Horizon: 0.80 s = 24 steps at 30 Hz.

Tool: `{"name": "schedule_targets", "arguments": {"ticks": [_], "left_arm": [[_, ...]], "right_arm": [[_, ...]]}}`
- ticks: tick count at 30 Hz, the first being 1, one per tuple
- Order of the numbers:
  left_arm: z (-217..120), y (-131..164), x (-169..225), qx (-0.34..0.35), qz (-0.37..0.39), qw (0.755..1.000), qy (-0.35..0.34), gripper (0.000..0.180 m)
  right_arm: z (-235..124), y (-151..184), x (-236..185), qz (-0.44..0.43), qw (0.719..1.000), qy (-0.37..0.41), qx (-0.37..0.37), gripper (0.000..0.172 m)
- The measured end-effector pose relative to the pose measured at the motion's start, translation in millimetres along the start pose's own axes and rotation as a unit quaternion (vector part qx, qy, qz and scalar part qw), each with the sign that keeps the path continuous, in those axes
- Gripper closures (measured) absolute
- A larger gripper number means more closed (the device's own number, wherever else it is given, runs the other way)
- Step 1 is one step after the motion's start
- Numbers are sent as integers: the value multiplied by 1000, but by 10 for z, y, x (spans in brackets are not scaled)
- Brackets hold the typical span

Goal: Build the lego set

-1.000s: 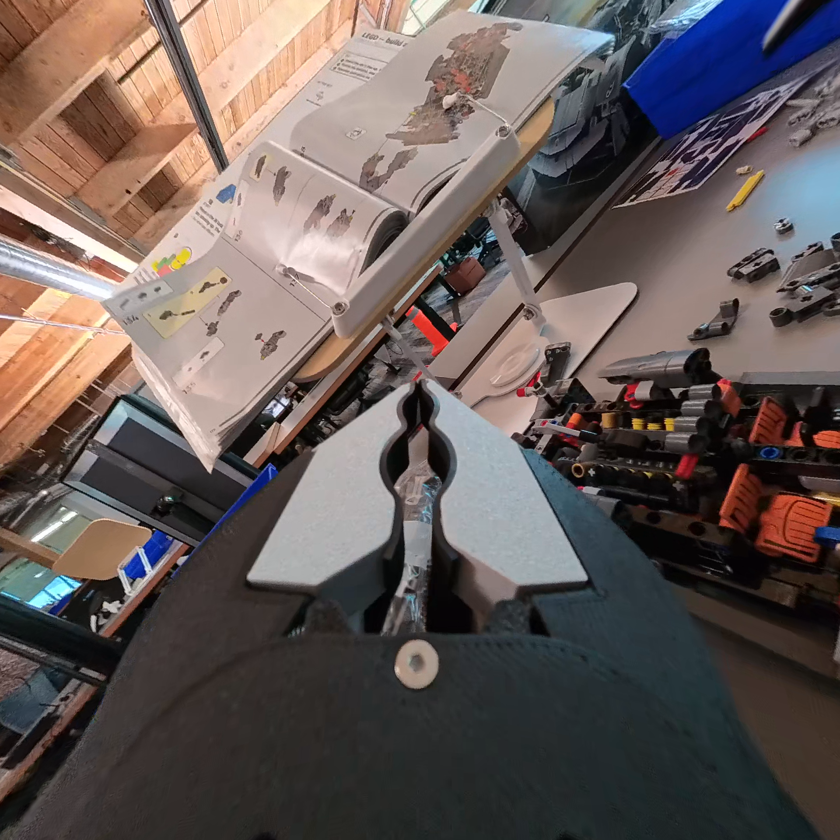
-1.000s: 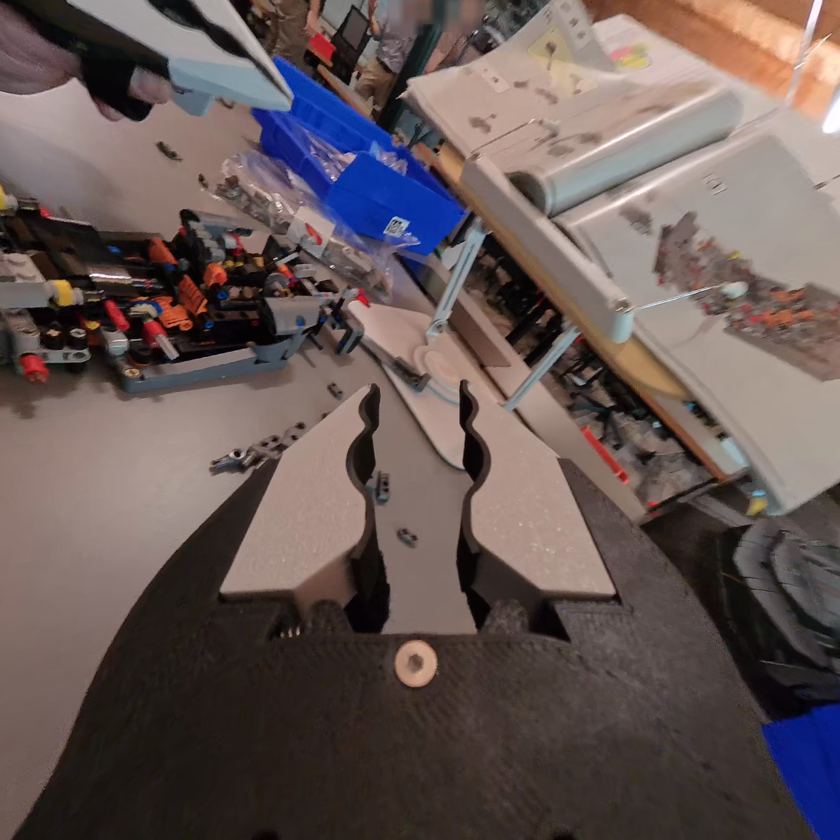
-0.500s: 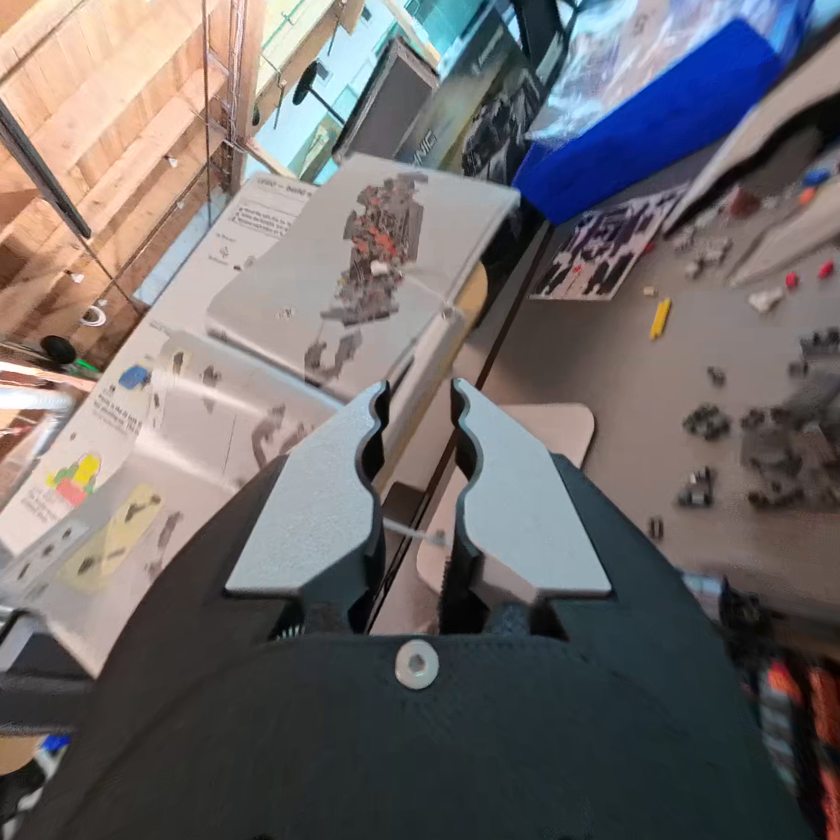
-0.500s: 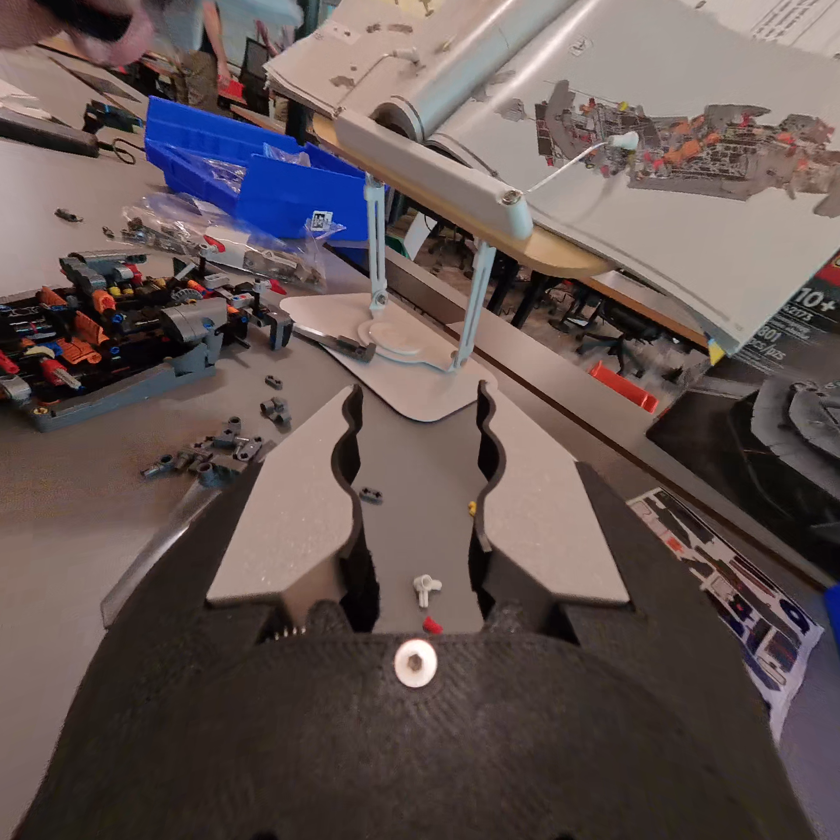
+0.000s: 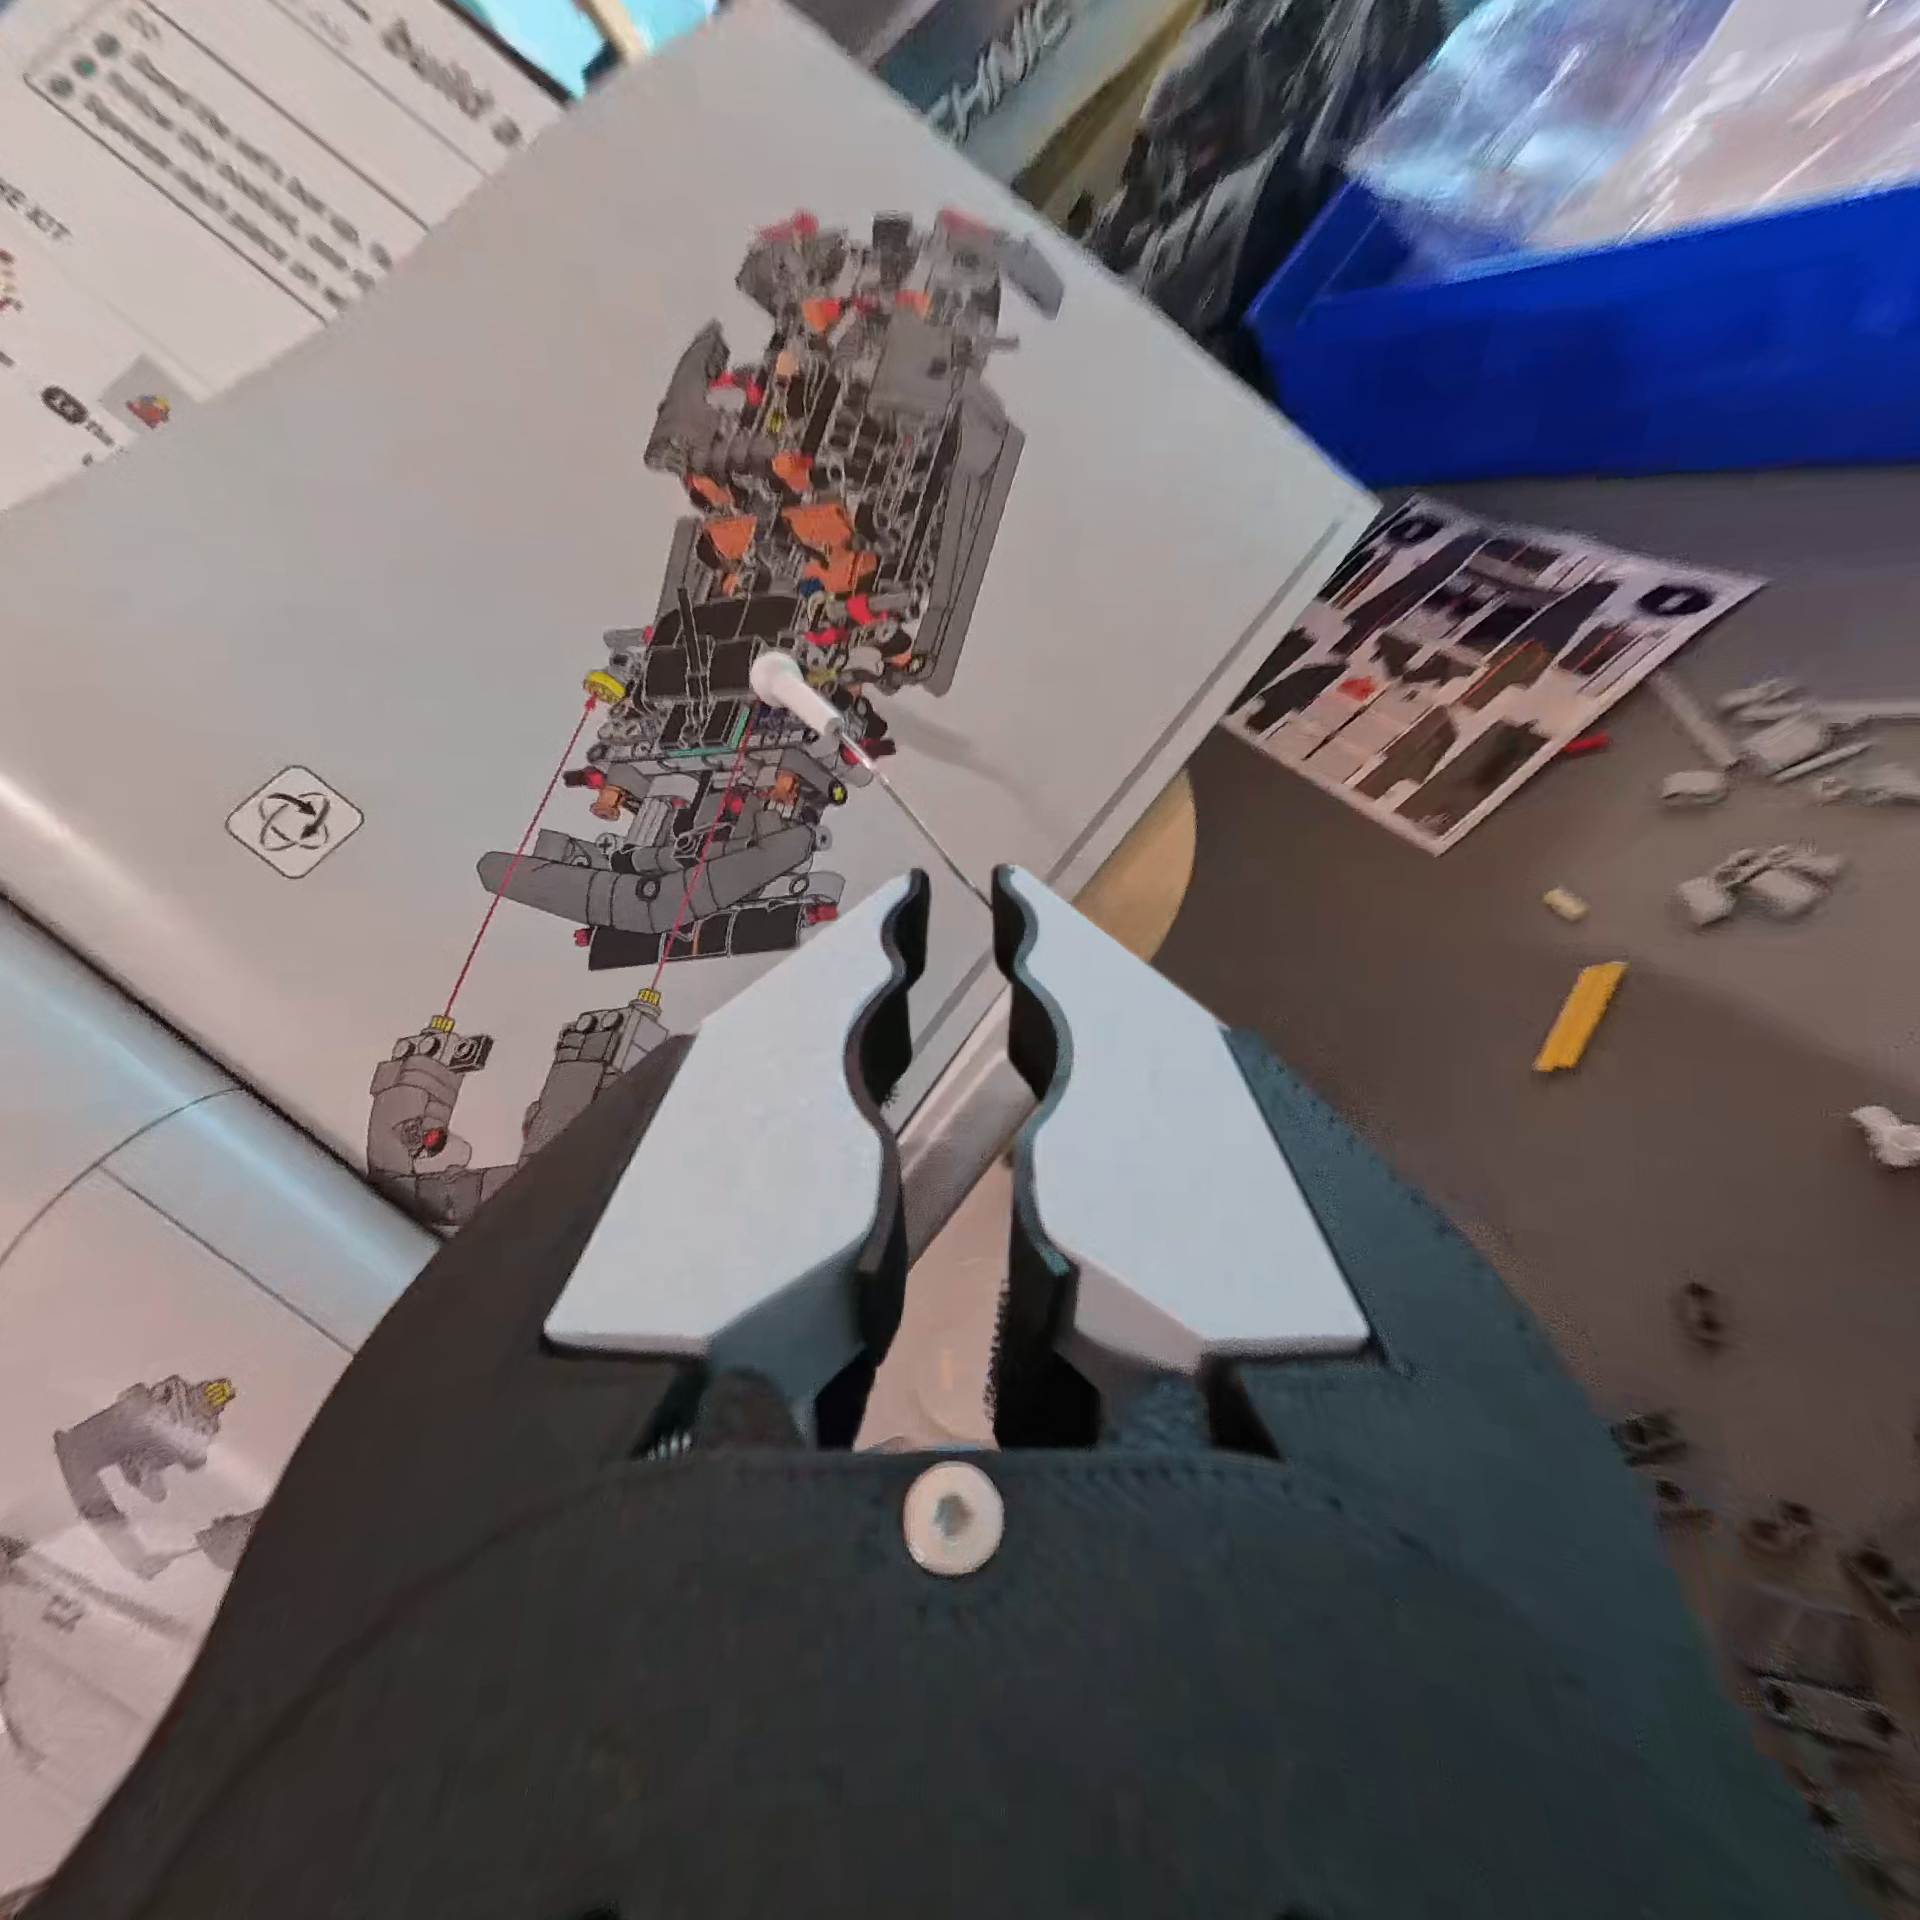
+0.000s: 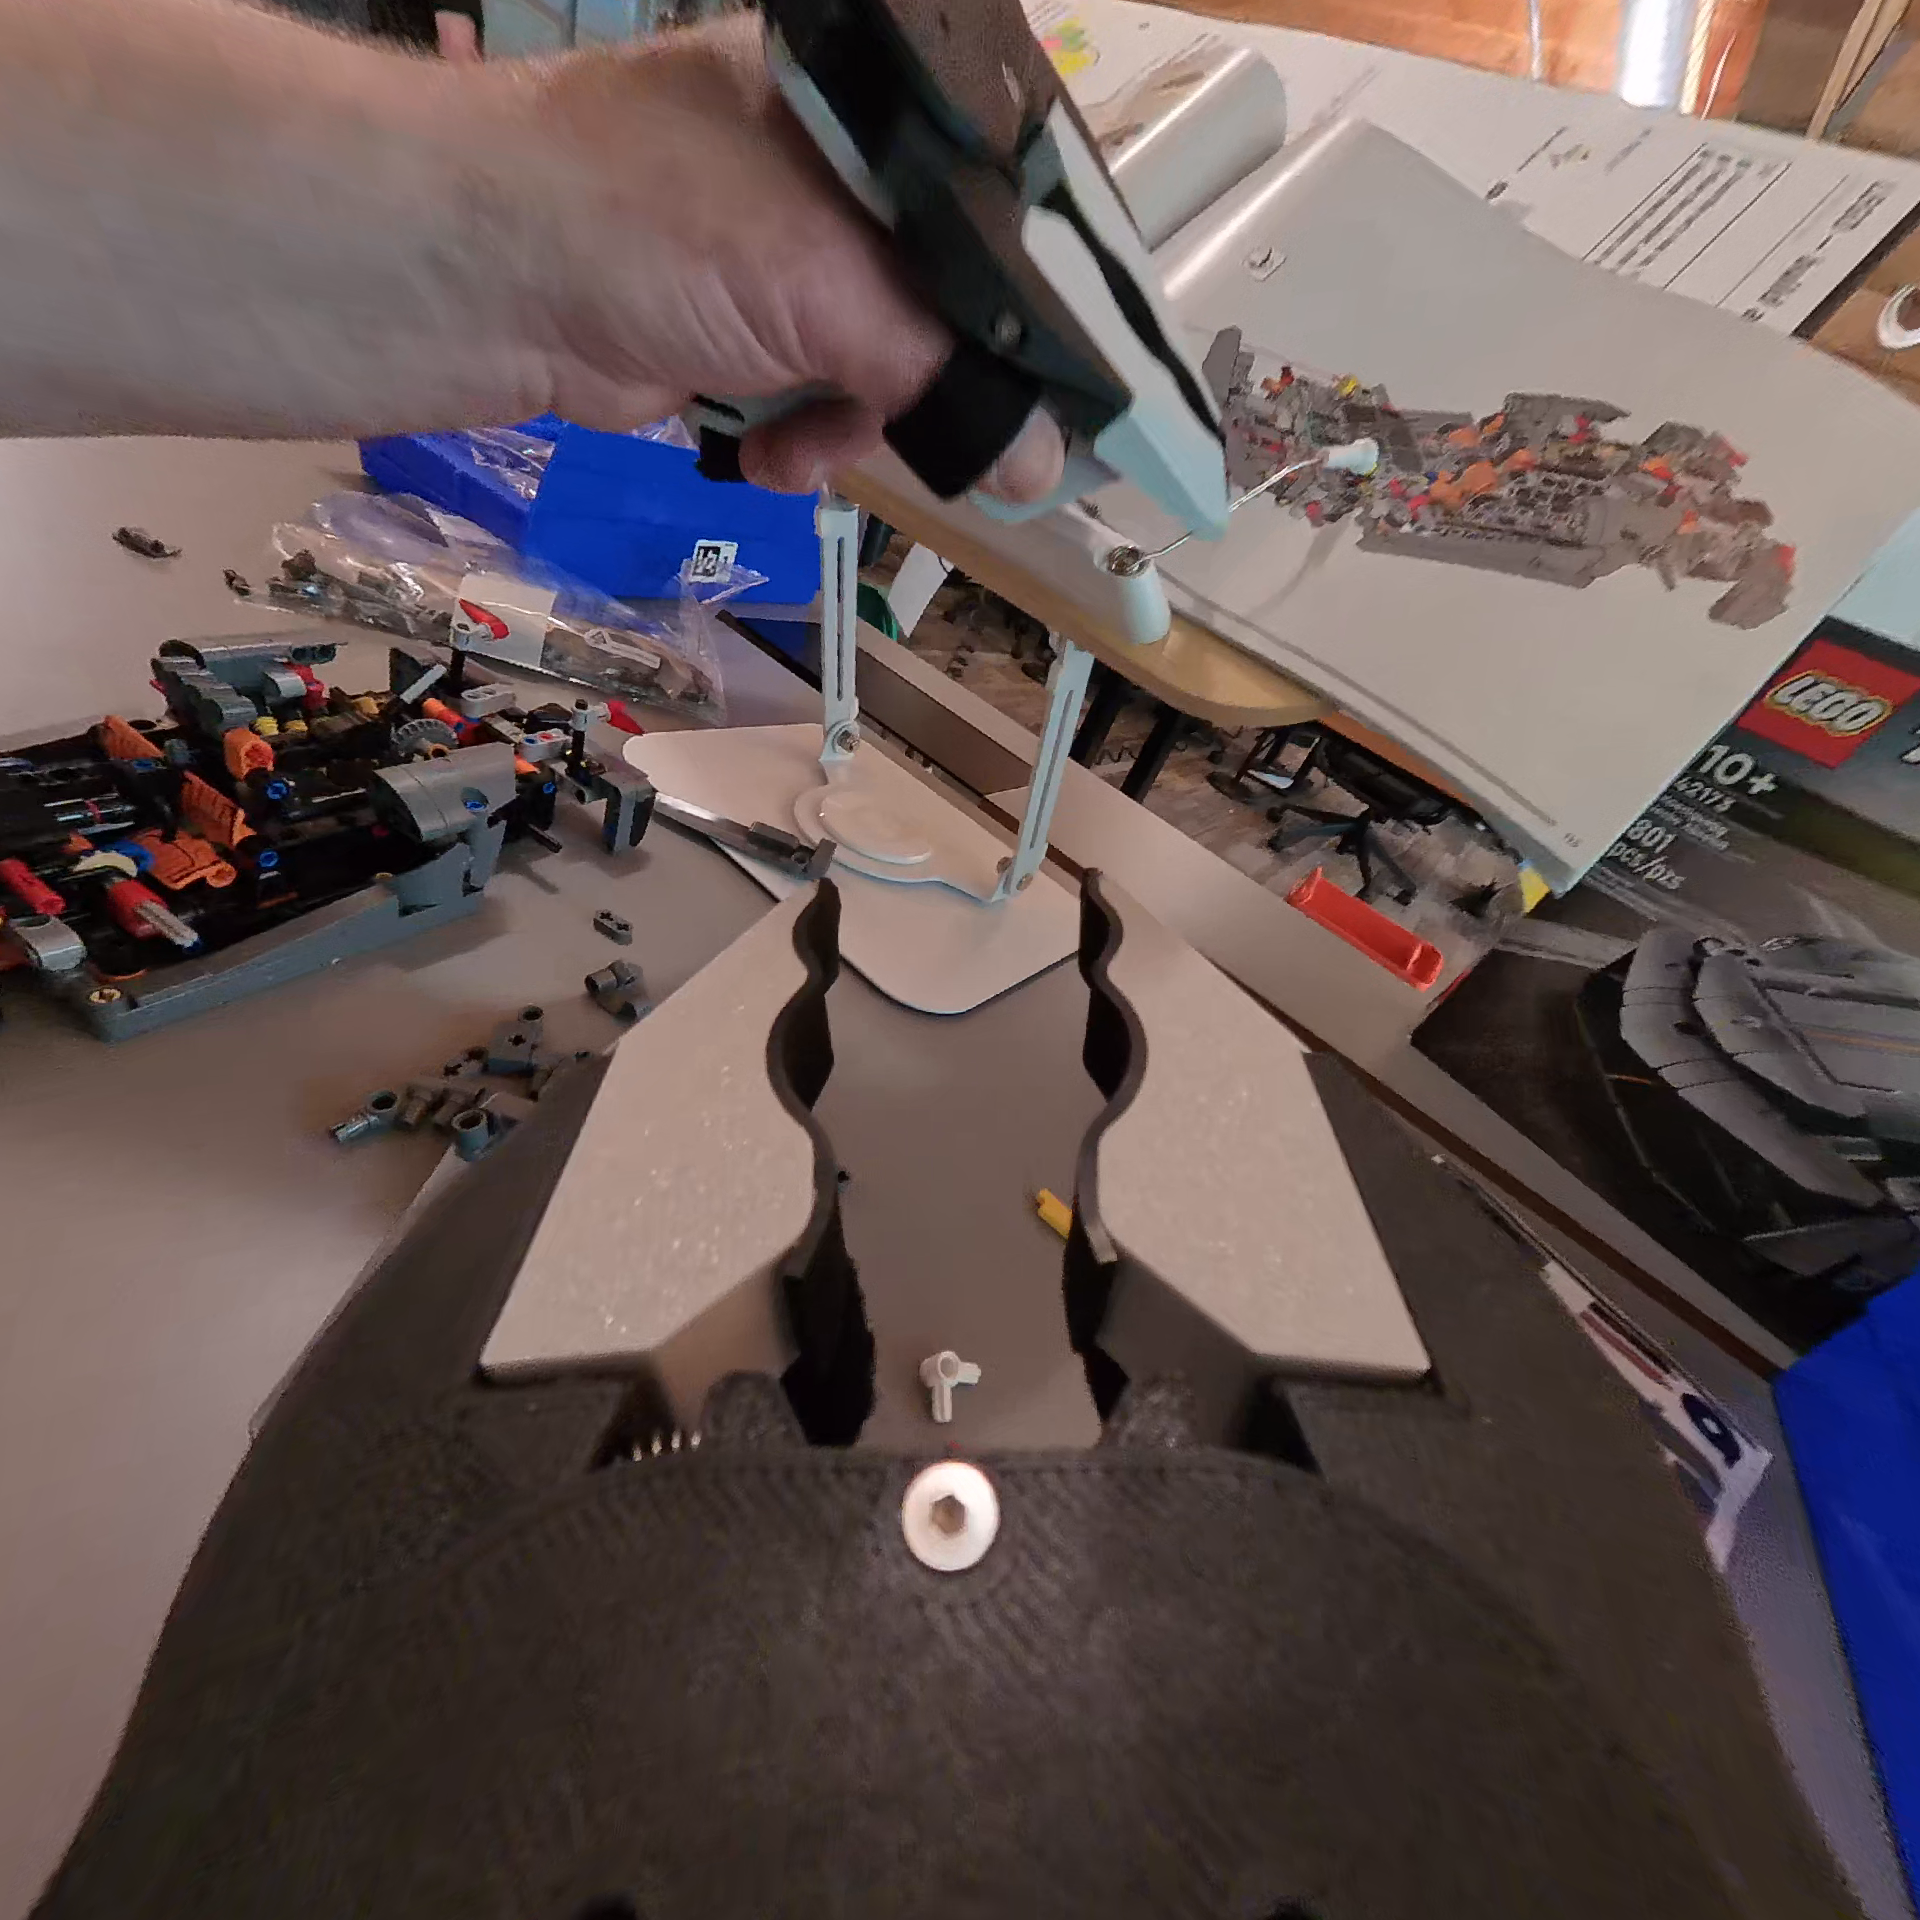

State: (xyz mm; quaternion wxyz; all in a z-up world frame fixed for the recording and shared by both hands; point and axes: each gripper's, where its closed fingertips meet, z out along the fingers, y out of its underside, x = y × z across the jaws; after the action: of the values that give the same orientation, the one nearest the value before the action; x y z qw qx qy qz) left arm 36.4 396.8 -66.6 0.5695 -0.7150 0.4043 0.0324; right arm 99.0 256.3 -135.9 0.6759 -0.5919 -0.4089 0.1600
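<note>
My left gripper (image 5: 958, 894) is up at the open instruction booklet (image 5: 416, 571) on its white stand. Its fingers stand a narrow gap apart. The stand's thin wire page holder (image 5: 790, 691), with its white tip on the page, runs down to the right fingertip (image 5: 1013, 904); no grip on it shows. The right wrist view shows this gripper (image 6: 1210, 509) in a person's hand, tip at the wire (image 6: 1351, 454). My right gripper (image 6: 951, 904) is open and empty, low over the grey table (image 6: 208, 1299). A small pale connector (image 6: 948, 1382) and a yellow piece (image 6: 1051, 1210) lie on the table between its fingers.
The stand's base plate (image 6: 935, 935) lies just ahead of the right gripper. A partly built model (image 6: 239, 810) is at the left with loose grey parts (image 6: 468, 1091) near it. Blue bins (image 6: 623, 509), a bag of parts (image 6: 520, 613), a sticker sheet (image 5: 1475, 665) and a set box (image 6: 1714, 935) surround them. Tip to tip, the grippers are about 15 cm apart. To reach the partly built model (image 6: 239, 810) in a straight line is about 20 cm for my right fingers, about 30 cm for my left.
My left gripper has risen from beside the model to the booklet; its jaws opened, then narrowed at the wire holder. My right gripper opened wider and drew back over the table.
</note>
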Motion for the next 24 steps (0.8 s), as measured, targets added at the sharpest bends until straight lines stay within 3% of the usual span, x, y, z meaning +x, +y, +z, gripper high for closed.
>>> {"name": "schedule_targets", "arguments": {"ticks": [6, 13, 24], "left_arm": [[112, -12, 21, -18, 27, 999, -18, 167], [192, -71, -1, -26, 58, 998, -20, 177], [199, -43, 346, -13, 290, 957, -5, 180]], "right_arm": [[-36, -57, 33, -19, 1000, 9, 6, 128], [-16, -36, -12, -25, 1000, 3, -1, 130], [9, 43, 17, -23, 1000, 4, -15, 131]]}}
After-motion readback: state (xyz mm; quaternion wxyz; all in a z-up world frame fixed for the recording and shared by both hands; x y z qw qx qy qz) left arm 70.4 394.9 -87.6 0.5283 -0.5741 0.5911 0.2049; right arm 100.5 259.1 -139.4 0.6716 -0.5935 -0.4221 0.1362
